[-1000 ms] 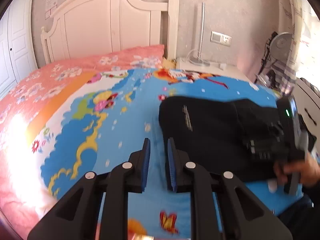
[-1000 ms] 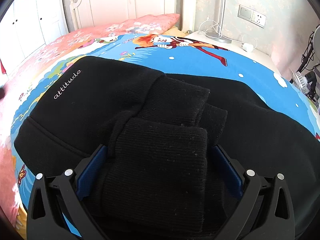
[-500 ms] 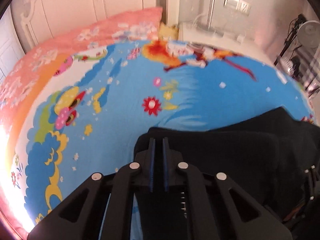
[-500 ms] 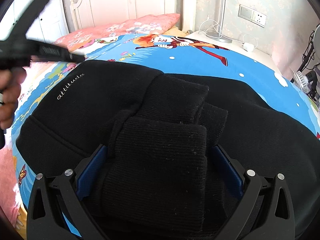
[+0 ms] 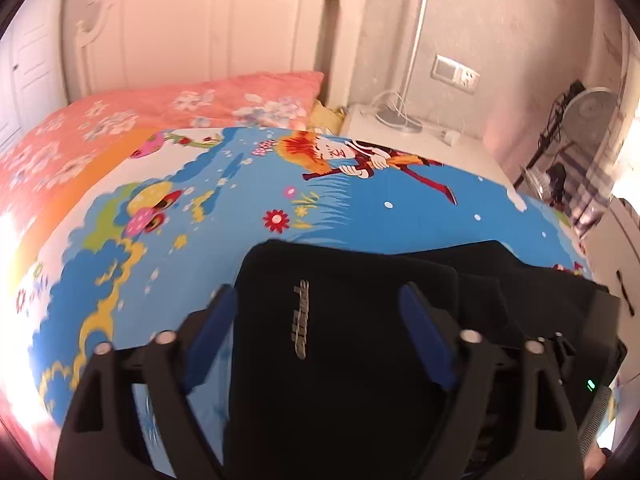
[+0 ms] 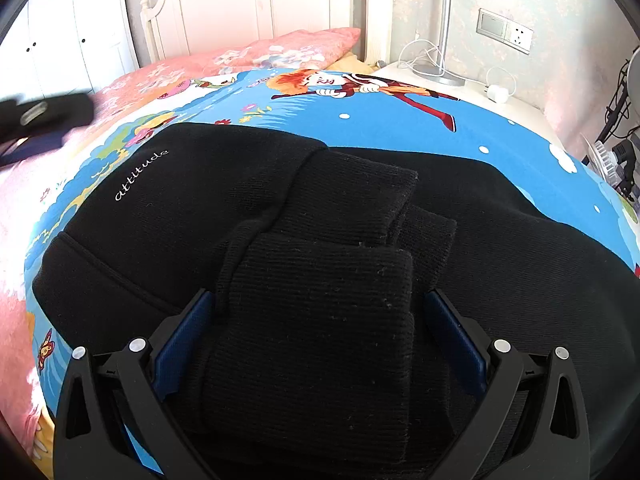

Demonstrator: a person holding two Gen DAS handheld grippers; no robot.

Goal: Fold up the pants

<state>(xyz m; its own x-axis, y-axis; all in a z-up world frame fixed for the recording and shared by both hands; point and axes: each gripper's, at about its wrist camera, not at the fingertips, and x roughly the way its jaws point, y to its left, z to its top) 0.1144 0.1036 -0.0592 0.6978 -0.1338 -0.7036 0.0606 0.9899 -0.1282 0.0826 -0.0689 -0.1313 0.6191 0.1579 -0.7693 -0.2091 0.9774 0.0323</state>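
Note:
Black pants [image 6: 224, 196] with white "attitude" lettering lie folded on the cartoon-print blue bedsheet [image 6: 400, 132]. Their ribbed cuffs [image 6: 328, 300] lie stacked on top, between the open jaws of my right gripper [image 6: 320, 332]. In the left wrist view the pants [image 5: 344, 320] fill the lower middle. My left gripper [image 5: 320, 316] is open, with its blue pads either side of the lettered end of the pants. The right gripper's body [image 5: 580, 368] shows at the lower right of that view.
A pink floral pillow [image 5: 200, 100] and white headboard [image 5: 192, 32] are at the far end of the bed. A white nightstand [image 6: 460, 88] with a lamp base, cables and charger stands at the right. A fan [image 5: 592, 116] stands further right.
My left gripper has gone from shut to wide open and has moved over the lettered end of the pants. The right gripper has stayed open around the cuffs.

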